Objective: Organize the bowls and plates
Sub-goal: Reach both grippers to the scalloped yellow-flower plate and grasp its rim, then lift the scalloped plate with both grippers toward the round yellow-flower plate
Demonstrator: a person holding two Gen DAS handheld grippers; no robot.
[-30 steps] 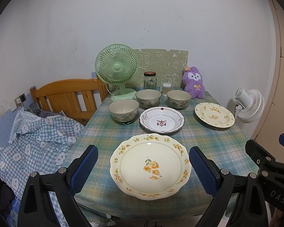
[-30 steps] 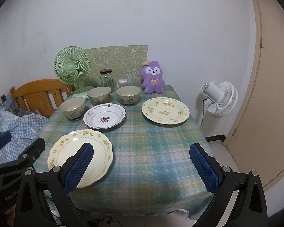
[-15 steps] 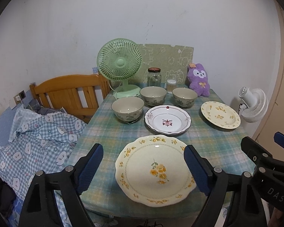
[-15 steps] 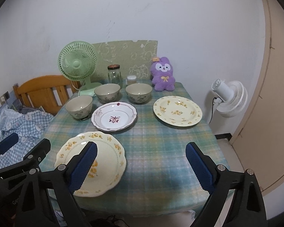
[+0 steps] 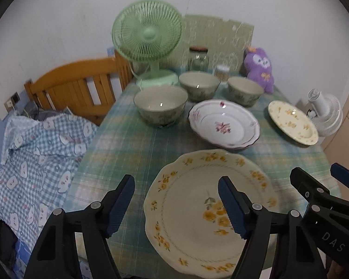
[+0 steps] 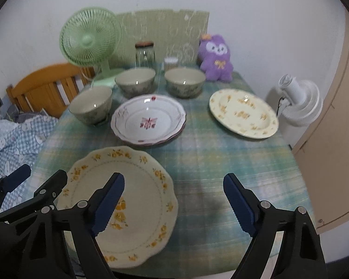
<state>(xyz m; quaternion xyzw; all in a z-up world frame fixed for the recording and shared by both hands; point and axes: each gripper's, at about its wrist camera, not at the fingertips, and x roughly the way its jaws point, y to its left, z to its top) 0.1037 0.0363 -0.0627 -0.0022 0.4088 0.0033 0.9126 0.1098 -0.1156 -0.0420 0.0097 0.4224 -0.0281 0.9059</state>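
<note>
— Yellow flowers on cream: that is the near plate, at the front edge of the table with its green-and-blue checked cloth. What holds it?

— Nothing. The left gripper hangs over its left rim, jaws closing, one blue pad to the left of the plate and the other above its painted centre; the pads press on nothing. The right gripper is closing too, its left pad over the same plate's right half, its right pad over bare cloth.

— And the other dishes?

— A white plate with pink flowers sits mid-table — it looks like two stacked, though blur makes that unsure. A second yellow-flowered plate lies well apart to the right. Three greenish bowls stand behind, one to the left and two in a row further back.

— Any writing?

— Only "DAS" in pale letters on the right gripper's black body, seen at the lower right of the left wrist view. The rest is too blurred to read.

— Behind the bowls?

— A green desk fan, a glass jar, a small container beside it, and a purple plush toy against the wall. A white fan stands off the table's right side.
</note>
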